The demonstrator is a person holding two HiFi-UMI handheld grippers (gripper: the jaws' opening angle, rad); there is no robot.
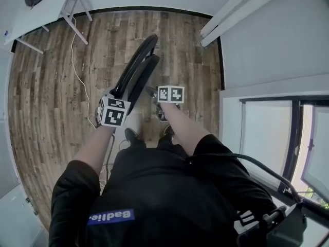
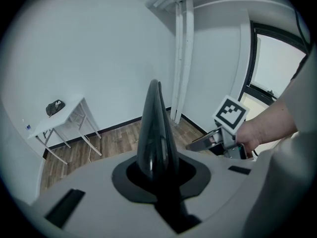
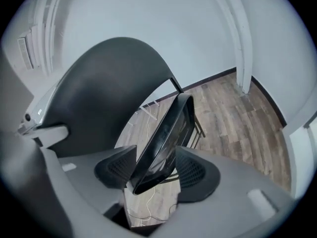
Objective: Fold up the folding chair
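The black folding chair (image 1: 140,68) stands on the wood floor in front of me, its seat swung up close to the backrest. My left gripper (image 1: 119,92) is shut on the backrest's thin top edge (image 2: 154,133), which rises between its jaws (image 2: 157,167). My right gripper (image 1: 152,92) is at the seat's near side. In the right gripper view the glossy seat edge (image 3: 166,138) crosses slantwise between the two pads (image 3: 156,167) and touches both. The broad dark backrest (image 3: 109,93) fills the left of that view, with the left gripper (image 3: 37,123) beside it.
A white table (image 1: 46,4) stands at the far left with a cable (image 1: 77,71) trailing over the floor. White pipes (image 1: 231,9) run along the right wall, near a window (image 1: 277,133). My shoes (image 1: 131,135) are just behind the chair.
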